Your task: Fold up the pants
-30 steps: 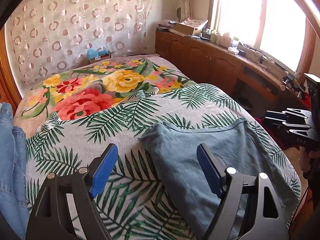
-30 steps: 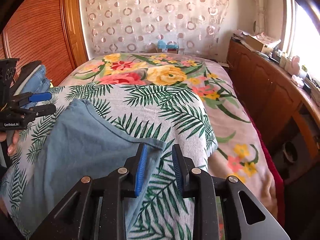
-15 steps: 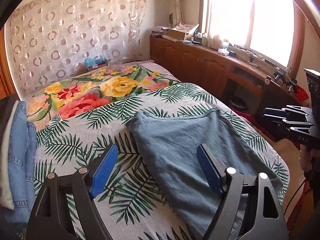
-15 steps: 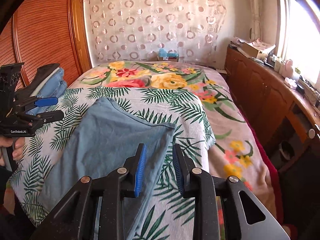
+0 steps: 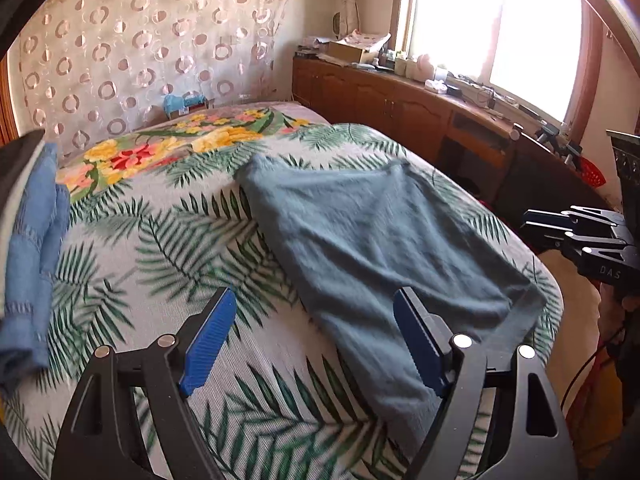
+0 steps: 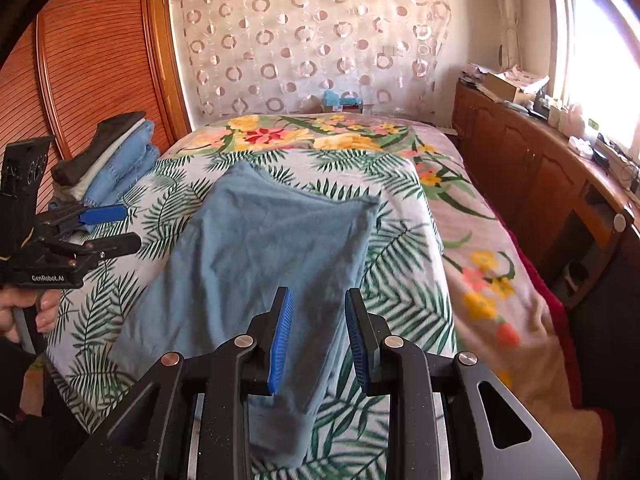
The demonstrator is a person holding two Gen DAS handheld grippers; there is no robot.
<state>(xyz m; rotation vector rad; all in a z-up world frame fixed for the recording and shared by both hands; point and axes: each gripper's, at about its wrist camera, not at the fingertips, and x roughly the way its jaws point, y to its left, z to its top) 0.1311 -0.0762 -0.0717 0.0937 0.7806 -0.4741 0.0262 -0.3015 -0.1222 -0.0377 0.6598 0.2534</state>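
The blue-grey pants [image 5: 360, 232] lie spread on the palm-leaf bedsheet [image 5: 160, 240], their near end drooping over the bed's front edge [image 6: 280, 432]. My left gripper [image 5: 314, 296] hovers above the pants' left edge, open wide with nothing between its blue pads. My right gripper [image 6: 319, 294] hangs over the near right part of the pants [image 6: 272, 248]. Its jaws stand a narrow gap apart and hold nothing. Each gripper shows in the other's view: the right one [image 5: 560, 224] at the bed's right side, the left one [image 6: 120, 228] at its left, in a hand.
A stack of folded clothes [image 6: 116, 160], mostly denim, sits at the bed's left edge [image 5: 36, 240]. A wooden cabinet [image 6: 540, 168] with clutter runs along the right under the window. A slatted wooden wardrobe [image 6: 100, 60] stands on the left.
Both grippers have drawn back toward the foot of the bed, so more of the pants and sheet show. The folded stack has come into the left wrist view. Neither gripper's opening has changed.
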